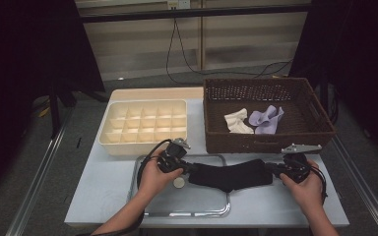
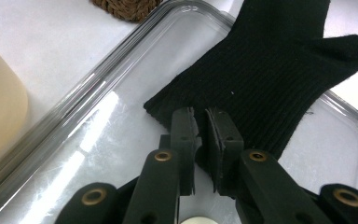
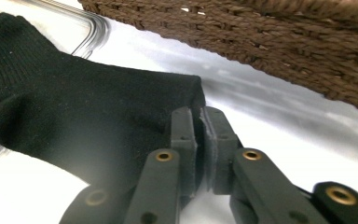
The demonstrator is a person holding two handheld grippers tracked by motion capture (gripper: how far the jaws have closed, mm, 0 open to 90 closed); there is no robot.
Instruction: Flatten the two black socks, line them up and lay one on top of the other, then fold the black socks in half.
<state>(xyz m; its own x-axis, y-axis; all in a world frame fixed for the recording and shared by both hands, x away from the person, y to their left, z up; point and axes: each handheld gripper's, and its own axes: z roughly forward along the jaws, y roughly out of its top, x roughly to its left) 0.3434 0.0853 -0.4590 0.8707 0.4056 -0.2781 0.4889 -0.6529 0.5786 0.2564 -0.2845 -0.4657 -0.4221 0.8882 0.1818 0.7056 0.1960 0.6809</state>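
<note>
Both pairs of jaws are pressed together on the black sock (image 1: 230, 174): the left gripper (image 1: 189, 168) pinches one end, the right gripper (image 1: 274, 169) the other, with cloth caught between the pads in each gripper view. The sock hangs stretched between them, low over the table (image 1: 103, 194), its left part above the clear tray (image 1: 177, 209) and its right part past the tray's edge, just in front of the basket (image 1: 268, 142).

Going from the largest things down: the table bears the brown wicker basket at the back right, the cream divider box (image 1: 145, 123) at the back left, and the tray at the front. In the basket lie a white sock (image 1: 238, 121) and a lilac sock (image 1: 267, 119). The box's compartments look empty.

The step in hand seems to be spreading the sock flat between two grips, likely ahead of folding or rolling it for a compartment. The next move calls for bringing one end over to the other without letting either pinch slip, then setting the cloth down flat on the tray.

The sock is ribbed knit, matte black, with the heel bulging out to one side in the left gripper view. It looks soft and limp, sagging slightly in the middle.
</note>
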